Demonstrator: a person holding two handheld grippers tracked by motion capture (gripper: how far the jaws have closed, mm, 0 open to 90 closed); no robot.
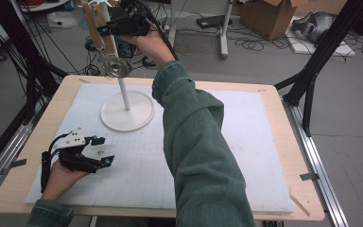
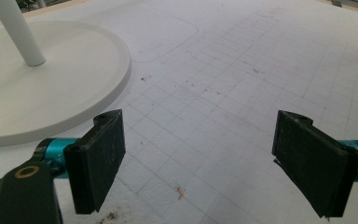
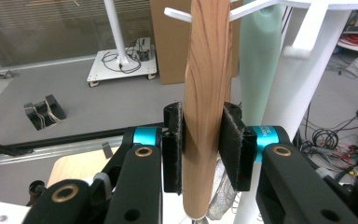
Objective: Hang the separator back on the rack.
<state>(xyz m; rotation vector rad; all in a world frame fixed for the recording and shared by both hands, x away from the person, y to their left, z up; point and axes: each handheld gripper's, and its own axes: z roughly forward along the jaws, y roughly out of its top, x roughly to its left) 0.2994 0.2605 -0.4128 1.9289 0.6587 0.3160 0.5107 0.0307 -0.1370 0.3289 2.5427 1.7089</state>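
A white hook stand (image 1: pixel 124 97) rises from a round base (image 1: pixel 127 113) on the white gridded mat (image 1: pixel 246 142). A wooden-handled whisk (image 1: pixel 113 66) hangs high beside the stand's pole. My right gripper (image 1: pixel 105 30) is raised there, shut on the whisk's wooden handle (image 3: pixel 207 93), both pads (image 3: pixel 172 154) pressing its sides. A pale green handle (image 3: pixel 260 70) hangs just behind it, by the white pole (image 3: pixel 307 79). My left gripper (image 1: pixel 105 150) rests low on the mat's near left, open, with nothing between its pads (image 2: pixel 100 158). The stand base (image 2: pixel 51 88) lies ahead of it.
The wooden table edge (image 1: pixel 302 208) frames the mat. Black frame legs (image 1: pixel 312 66) stand at the right and left. Cables, a cardboard box (image 1: pixel 269 14) and a white table leg (image 1: pixel 223 33) are on the floor beyond.
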